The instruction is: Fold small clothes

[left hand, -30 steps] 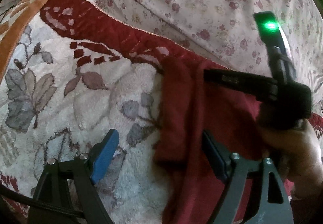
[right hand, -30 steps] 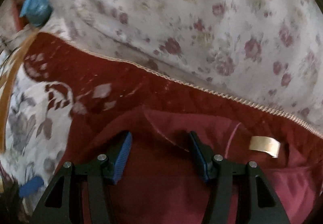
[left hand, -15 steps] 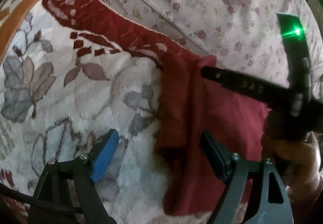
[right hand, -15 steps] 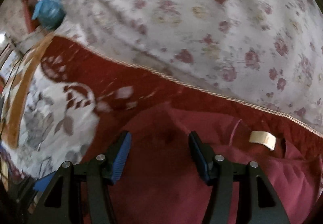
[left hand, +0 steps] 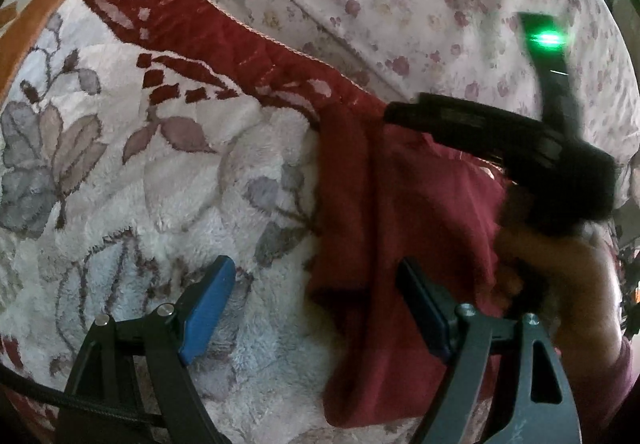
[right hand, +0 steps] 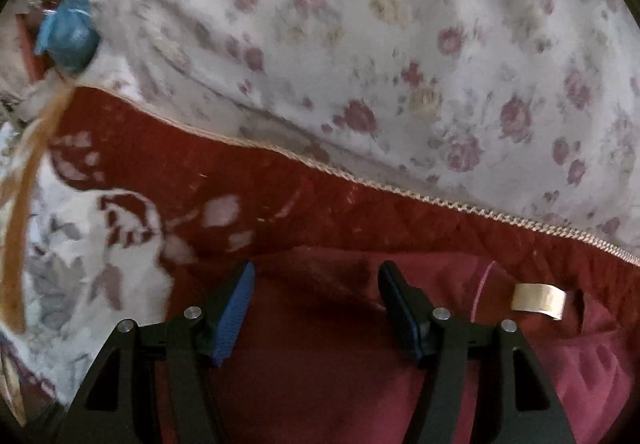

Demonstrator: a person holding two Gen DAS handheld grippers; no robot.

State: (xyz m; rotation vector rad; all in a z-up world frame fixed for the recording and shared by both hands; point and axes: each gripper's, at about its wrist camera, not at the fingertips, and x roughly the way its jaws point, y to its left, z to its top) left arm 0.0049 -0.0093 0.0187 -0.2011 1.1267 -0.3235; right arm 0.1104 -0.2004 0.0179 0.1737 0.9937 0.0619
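- The left tongs (left hand: 316,304) are gaping wide at the lower centre of the frame, gripping nothing, and have been drawing closer to the maroon garment (left hand: 400,244) over the last second.
- The right tongs (right hand: 316,308) are also standing open and empty, having pulled back off the cloth.
- The garment is lying on the floral blanket (left hand: 160,172), its left edge already folded over (label (right hand: 538,299) showing at right), so the next fold is probably coming.
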